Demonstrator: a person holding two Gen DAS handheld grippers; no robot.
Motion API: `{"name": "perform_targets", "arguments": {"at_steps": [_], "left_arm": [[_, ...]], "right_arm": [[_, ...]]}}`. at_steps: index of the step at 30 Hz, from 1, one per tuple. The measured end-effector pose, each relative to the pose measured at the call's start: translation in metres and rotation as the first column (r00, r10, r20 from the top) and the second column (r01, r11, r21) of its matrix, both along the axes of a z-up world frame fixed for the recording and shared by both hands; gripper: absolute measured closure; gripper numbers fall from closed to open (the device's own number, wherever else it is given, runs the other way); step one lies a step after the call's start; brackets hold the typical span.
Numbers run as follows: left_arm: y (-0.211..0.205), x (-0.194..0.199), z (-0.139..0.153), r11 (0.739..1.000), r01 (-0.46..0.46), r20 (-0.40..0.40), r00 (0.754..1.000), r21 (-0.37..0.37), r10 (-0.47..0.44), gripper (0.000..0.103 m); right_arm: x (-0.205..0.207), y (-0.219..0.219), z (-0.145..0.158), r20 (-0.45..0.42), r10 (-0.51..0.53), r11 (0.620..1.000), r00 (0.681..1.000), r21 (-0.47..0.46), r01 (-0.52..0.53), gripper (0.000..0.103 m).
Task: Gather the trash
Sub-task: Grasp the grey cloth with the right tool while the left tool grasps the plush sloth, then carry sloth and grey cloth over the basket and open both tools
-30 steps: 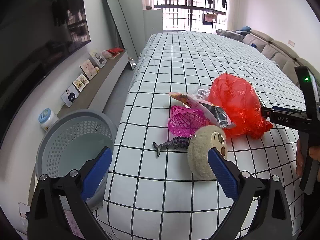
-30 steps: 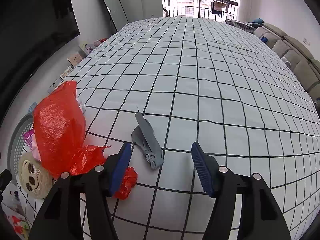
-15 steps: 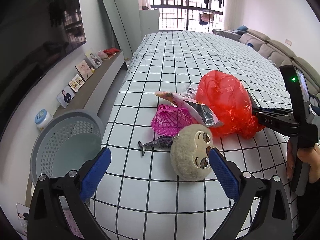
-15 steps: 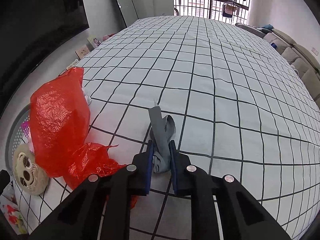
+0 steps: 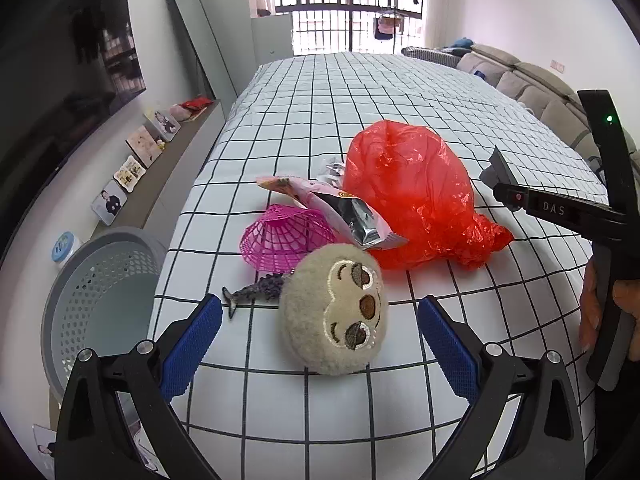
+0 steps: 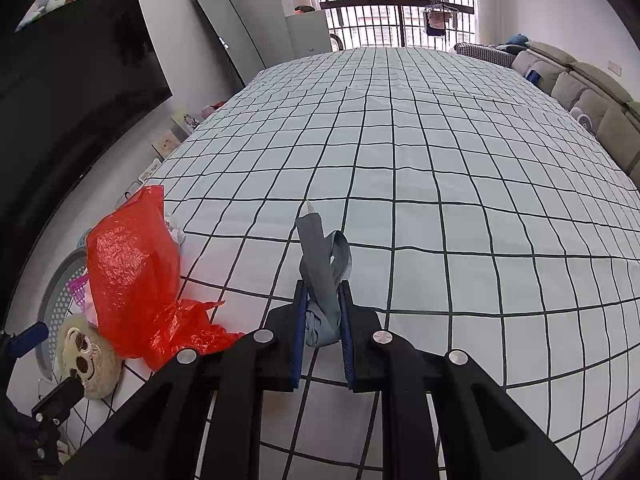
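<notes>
I see bright daylight from the far barred window [image 5: 344, 20], soft shadows, sharp focus, heavy fisheye bending with dark corners.

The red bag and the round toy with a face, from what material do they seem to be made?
The red bag looks like thin plastic film: crinkled, glossy, slightly see-through. The round toy looks like plush fabric, probably stuffed: fuzzy beige pile, matte, with what look like stitched eyes.
</notes>
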State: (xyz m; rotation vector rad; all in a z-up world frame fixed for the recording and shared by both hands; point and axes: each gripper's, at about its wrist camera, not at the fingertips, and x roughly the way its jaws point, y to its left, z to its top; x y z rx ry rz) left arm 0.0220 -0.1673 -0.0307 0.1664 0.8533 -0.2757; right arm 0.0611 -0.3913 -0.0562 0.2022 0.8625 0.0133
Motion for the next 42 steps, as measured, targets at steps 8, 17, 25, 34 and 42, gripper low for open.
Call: {"name": "perform_targets", "arguments": {"at_steps": [8, 17, 25, 34, 42], "left_arm": [[-0.005, 0.014, -0.020, 1.000, -0.019, -0.044, 0.999, -0.004, 0.019, 0.014], [-0.003, 0.011, -0.026, 1.000, 0.005, -0.083, 0.997, -0.019, -0.006, 0.049], [0.018, -0.002, -0.008, 0.998, -0.008, -0.046, 0.999, -0.056, 0.005, 0.049], [0.050, -0.017, 0.018, 0.996, 0.001, 0.020, 1.000, -0.089, 0.001, 0.049], [0.087, -0.028, 0.032, 0.993, -0.007, 0.074, 0.997, -0.117, 0.016, 0.049]], "right_arm": [[-0.002, -0.001, -0.001, 0.003, -0.003, 1.000, 1.000, 0.006, 0.003, 0.088], [-0.002, 0.000, -0.004, -0.005, -0.009, 1.000, 1.000, 0.002, 0.009, 0.088], [-0.003, -0.005, -0.008, -0.012, -0.042, 0.999, 0.999, -0.003, 0.042, 0.088], [-0.025, 0.005, 0.009, 0.011, -0.096, 0.994, 0.995, -0.058, 0.096, 0.088], [-0.072, 0.060, 0.041, 0.059, -0.053, 0.996, 0.997, -0.069, 0.057, 0.088]]}}
